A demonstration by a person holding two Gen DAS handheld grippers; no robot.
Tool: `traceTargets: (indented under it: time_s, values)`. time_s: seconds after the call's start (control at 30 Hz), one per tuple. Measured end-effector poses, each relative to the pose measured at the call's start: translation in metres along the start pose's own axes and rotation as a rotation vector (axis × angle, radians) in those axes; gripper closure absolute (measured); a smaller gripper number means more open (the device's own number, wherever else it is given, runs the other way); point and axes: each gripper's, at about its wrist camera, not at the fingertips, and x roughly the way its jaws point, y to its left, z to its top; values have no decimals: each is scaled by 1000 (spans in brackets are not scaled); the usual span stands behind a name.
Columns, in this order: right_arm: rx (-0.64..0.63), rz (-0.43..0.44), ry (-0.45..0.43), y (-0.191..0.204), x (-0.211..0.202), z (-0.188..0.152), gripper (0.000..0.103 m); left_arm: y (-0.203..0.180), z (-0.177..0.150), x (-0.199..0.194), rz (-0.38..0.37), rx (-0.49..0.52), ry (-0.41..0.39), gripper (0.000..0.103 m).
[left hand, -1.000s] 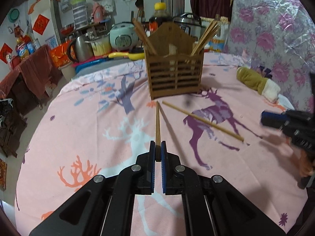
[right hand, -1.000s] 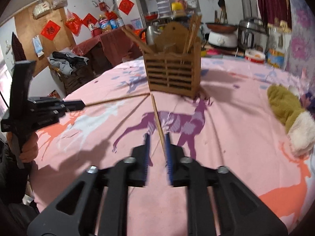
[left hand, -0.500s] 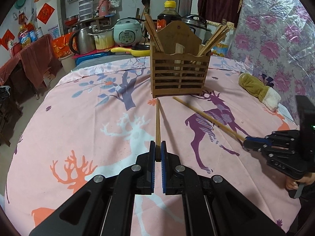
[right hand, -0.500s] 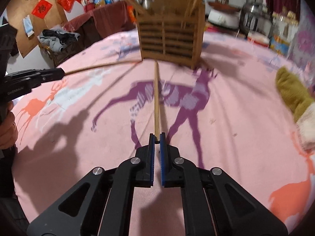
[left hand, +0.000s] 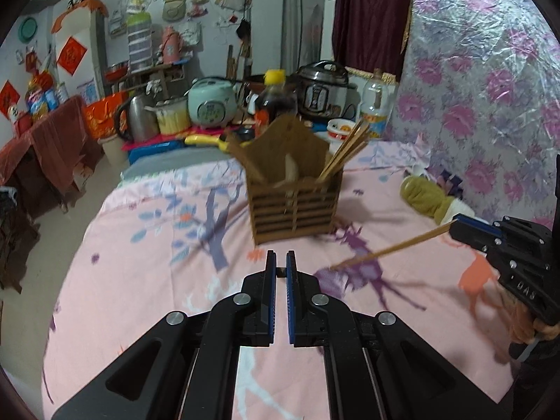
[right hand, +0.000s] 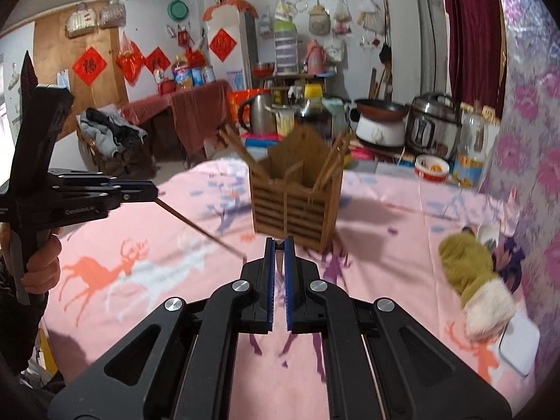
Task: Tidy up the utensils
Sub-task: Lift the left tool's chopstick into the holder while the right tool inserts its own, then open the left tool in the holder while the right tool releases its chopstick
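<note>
In the left wrist view, the left gripper (left hand: pixel 280 262) sits at the lower centre of the frame, its jaws closed on the end of a chopstick seen end-on as a small dark stub between the blue pads. In the right wrist view that same chopstick (right hand: pixel 201 228) slants from the left gripper (right hand: pixel 154 190) at the left of the frame down toward the centre, clear of the bench (right hand: pixel 157 262) with its pink deer-print cloth. The right gripper (right hand: pixel 279 250) has its jaws clamped on a second chopstick (left hand: pixel 390 249), which in the left wrist view runs from the right edge down-left, lifted off the cloth. The wooden utensil holder (left hand: pixel 294 206) stands upright at mid-frame, with more chopsticks leaning in its compartments. A green and white mitten (right hand: pixel 470 280) lies at the right.
</note>
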Motion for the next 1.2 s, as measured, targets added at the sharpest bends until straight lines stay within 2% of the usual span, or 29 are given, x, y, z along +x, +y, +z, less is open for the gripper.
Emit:
traceTargets:
  time_s: [0.3, 0.53, 0.7, 0.83, 1.0, 1.07, 1.1, 1.13, 1.2]
  values:
    - [-17, -6, -62, 7, -4, 42, 97, -12, 61, 0, 8, 13, -20, 97]
    - [32, 11, -159, -2, -13, 79, 97, -18, 109, -27, 8, 8, -132, 97]
    - [49, -25, -239, -6, -14, 108, 97, -22, 141, -36, 31, 5, -209, 97]
    - [66, -61, -250, -10, 4, 121, 97, -17, 155, -21, 60, -24, -235, 97]
    - [73, -125, -188, -18, 52, 114, 97, -4, 150, 29, 59, -65, -186, 97]
    - [99, -121, -137, -25, 73, 107, 95, 3, 142, 48, 65, -91, -163, 87]
    - [130, -134, -117, -31, 84, 101, 93, 7, 135, 62, 74, -117, -136, 67]
    - [156, -141, -114, -36, 88, 96, 93, 11, 129, 67, 77, -133, -131, 54]
    - [177, -126, -147, -43, 80, 90, 92, 19, 119, 70, 78, -158, -136, 52]
